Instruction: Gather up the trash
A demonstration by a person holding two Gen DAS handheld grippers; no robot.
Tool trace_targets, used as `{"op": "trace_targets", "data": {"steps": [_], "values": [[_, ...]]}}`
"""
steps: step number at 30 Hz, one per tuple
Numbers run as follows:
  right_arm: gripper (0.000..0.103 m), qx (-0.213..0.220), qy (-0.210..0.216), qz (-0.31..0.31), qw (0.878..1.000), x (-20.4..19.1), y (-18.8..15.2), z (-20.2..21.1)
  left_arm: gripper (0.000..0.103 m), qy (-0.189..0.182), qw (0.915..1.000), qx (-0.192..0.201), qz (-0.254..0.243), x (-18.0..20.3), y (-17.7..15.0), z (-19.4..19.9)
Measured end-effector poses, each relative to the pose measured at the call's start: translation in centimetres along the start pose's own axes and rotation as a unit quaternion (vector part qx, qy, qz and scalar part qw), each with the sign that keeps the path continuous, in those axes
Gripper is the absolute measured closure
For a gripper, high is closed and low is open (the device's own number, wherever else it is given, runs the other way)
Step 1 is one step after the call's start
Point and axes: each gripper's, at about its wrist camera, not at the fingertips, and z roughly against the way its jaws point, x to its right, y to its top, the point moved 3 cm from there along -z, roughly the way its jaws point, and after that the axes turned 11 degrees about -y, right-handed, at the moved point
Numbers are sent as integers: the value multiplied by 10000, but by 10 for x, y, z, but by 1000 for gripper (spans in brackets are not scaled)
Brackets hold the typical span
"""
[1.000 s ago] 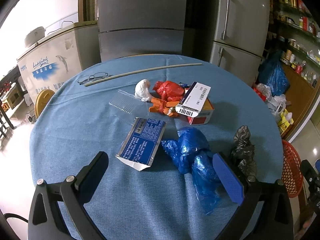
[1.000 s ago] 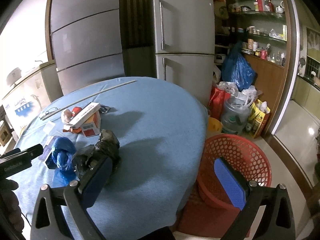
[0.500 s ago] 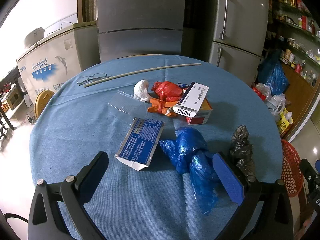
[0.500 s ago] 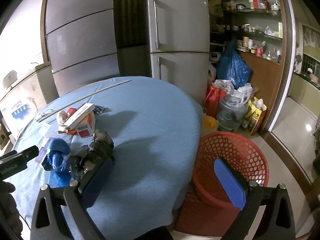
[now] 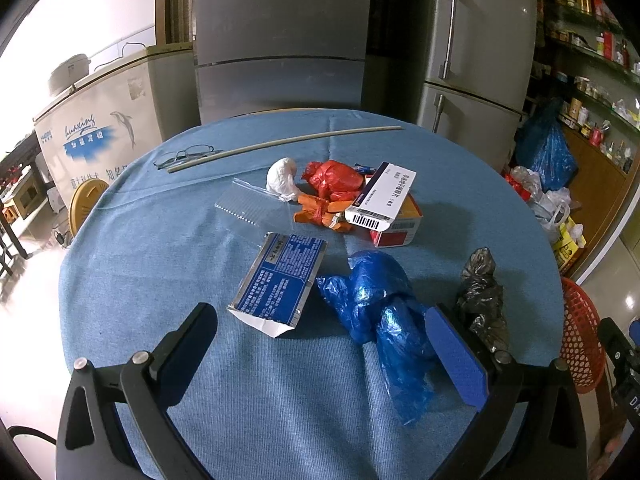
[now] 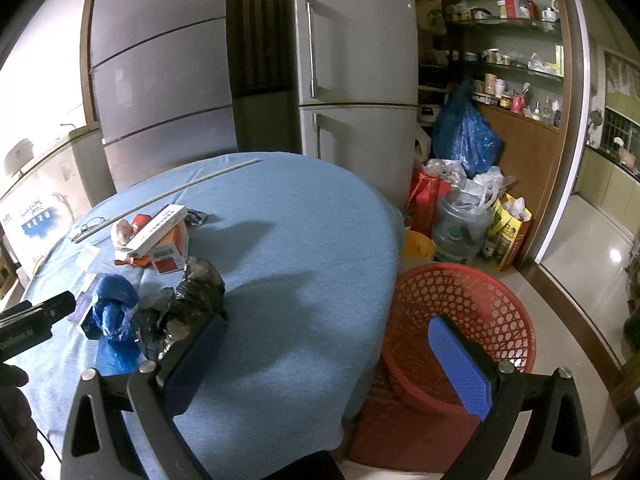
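Observation:
Trash lies on a round table with a blue cloth: a blue foil packet, a crumpled blue plastic bag, a black plastic bag, a red bag, a white wad, orange wrappers and two small boxes. My left gripper hangs open just above the table's near edge, the blue bag by its right finger. My right gripper is open over the table's right edge, its left finger beside the black bag, with a red mesh basket on the floor below.
Glasses and a long pale rod lie at the table's far side, next to a clear plastic sheet. Grey fridges stand behind. Bags, a water jug and shelves crowd the right wall. A chest freezer stands left.
The left view has barely shifted. The right gripper has drifted slightly, so the table and black bag sit a little further right in its view.

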Motion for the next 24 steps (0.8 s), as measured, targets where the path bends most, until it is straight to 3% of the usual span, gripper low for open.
{"op": "trace_targets", "data": {"steps": [24], "values": [[0,-5,35,36,10000,1,-4,0,0,-31,10000,-25,1,1,-4,2]]}}
